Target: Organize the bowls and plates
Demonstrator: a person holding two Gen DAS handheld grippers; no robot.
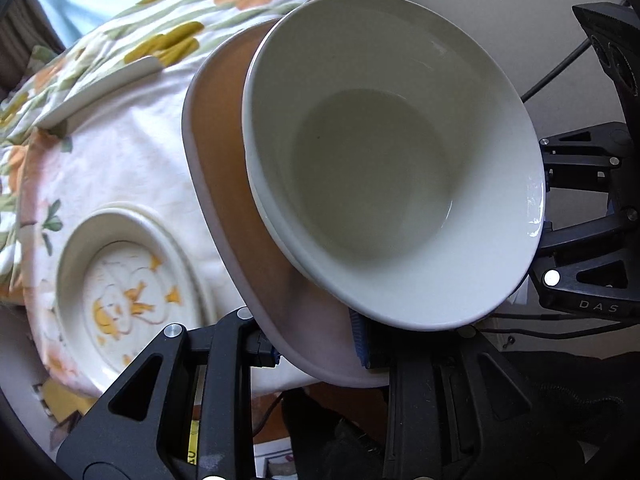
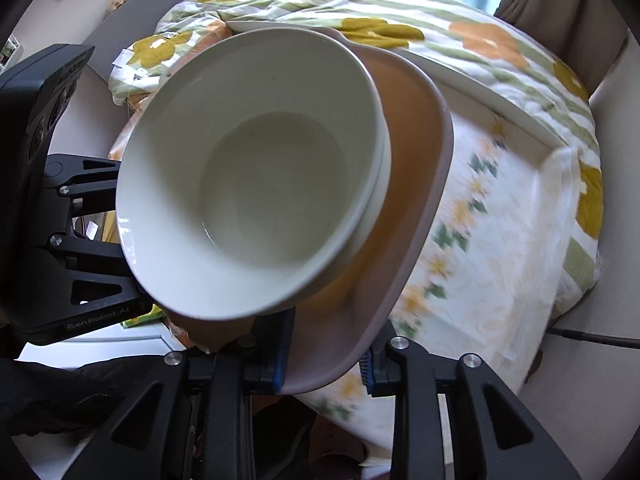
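A tan plate with a pale rim (image 1: 224,184) carries a stack of white bowls (image 1: 372,168). It is held up off the table and tilted. My left gripper (image 1: 316,354) is shut on the plate's near edge. My right gripper (image 2: 326,360) is shut on the opposite edge of the same plate (image 2: 416,168), with the bowls (image 2: 272,184) just beyond its fingers. Each gripper shows in the other's view, the right one (image 1: 592,216) and the left one (image 2: 60,216). A floral dish (image 1: 128,292) lies on the cloth below left.
A flowered tablecloth (image 1: 132,168) covers the table. A flat white plate (image 1: 96,88) lies at the back of it, also in the right wrist view (image 2: 472,80). A dark cable (image 2: 592,338) runs at the right. A curtain (image 2: 560,4) hangs behind.
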